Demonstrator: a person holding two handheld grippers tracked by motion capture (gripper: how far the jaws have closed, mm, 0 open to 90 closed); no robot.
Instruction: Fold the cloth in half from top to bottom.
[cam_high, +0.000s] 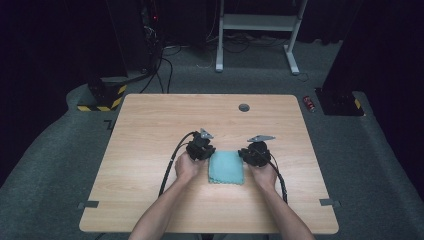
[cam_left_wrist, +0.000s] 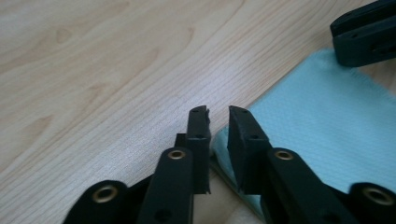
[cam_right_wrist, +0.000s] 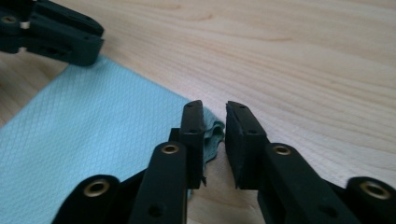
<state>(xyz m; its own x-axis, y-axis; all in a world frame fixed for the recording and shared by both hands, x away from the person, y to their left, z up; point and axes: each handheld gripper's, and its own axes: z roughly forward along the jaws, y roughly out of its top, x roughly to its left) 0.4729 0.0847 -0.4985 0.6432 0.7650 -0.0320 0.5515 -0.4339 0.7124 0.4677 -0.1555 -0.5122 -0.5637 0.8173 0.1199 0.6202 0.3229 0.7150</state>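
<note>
Teal microfibre cloth (cam_high: 226, 167), folded into a small rectangle with a fine diamond weave, lies flat on the pale wood-grain table (cam_high: 150, 130), directly between the two hand-held tools and slightly nearer the person than the table's middle. Its long axis seems to run away from the person, though the shape is close to square. The left gripper (cam_high: 204, 148) sits at the cloth's far left corner and the right gripper (cam_high: 254, 151) at its far right corner, so each hand is equally close to its own corner and neither has any reach to make. In the left gripper view the black jaws stand slightly apart with the folded edge of the cloth (cam_left_wrist: 322, 116) just at and under the right jaw; a narrow gap shows and no fabric is pinched. In the right gripper view the jaws are likewise a little parted, with a rumpled corner of the cloth (cam_right_wrist: 93, 126) peeking behind the left jaw, loose rather than clamped. The fabric lies inward of each tool, so any fresh pinch would come from closing in toward the middle.
</note>
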